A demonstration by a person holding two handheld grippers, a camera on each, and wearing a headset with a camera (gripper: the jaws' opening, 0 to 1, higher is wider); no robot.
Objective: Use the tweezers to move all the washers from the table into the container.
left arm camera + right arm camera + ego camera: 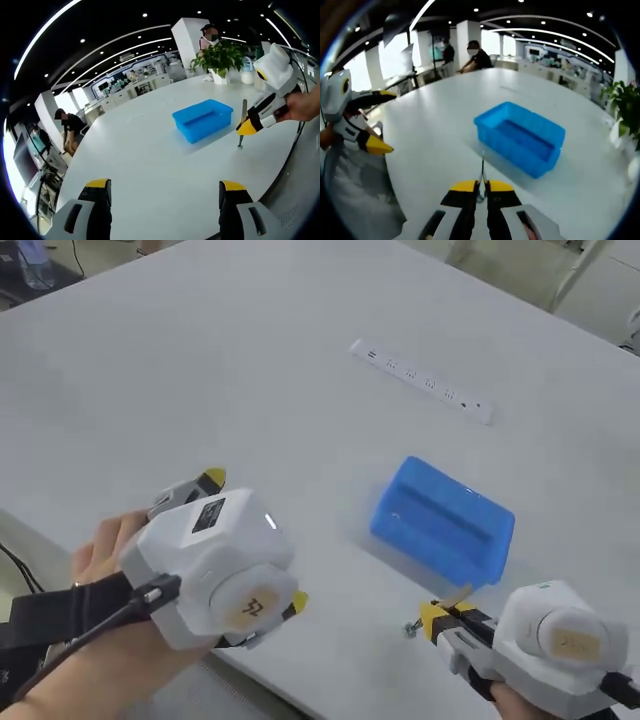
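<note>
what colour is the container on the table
Bright blue. The container shows best in the right gripper view.

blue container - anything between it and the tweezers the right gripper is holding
Nothing visible. The right gripper holds the tweezers tip down beside the blue container, with bare white table between them. The power strip lies beyond the container, out of the path.

The left gripper [255, 540] is held over the near edge of the bench [200, 370] at the left, with its jaws standing apart. By the near edge at the right, the right gripper [436, 618] is clamped on tweezers [456, 597], just beside a blue container [443, 520]. A white power strip [421, 380] is seen farther back.
</note>
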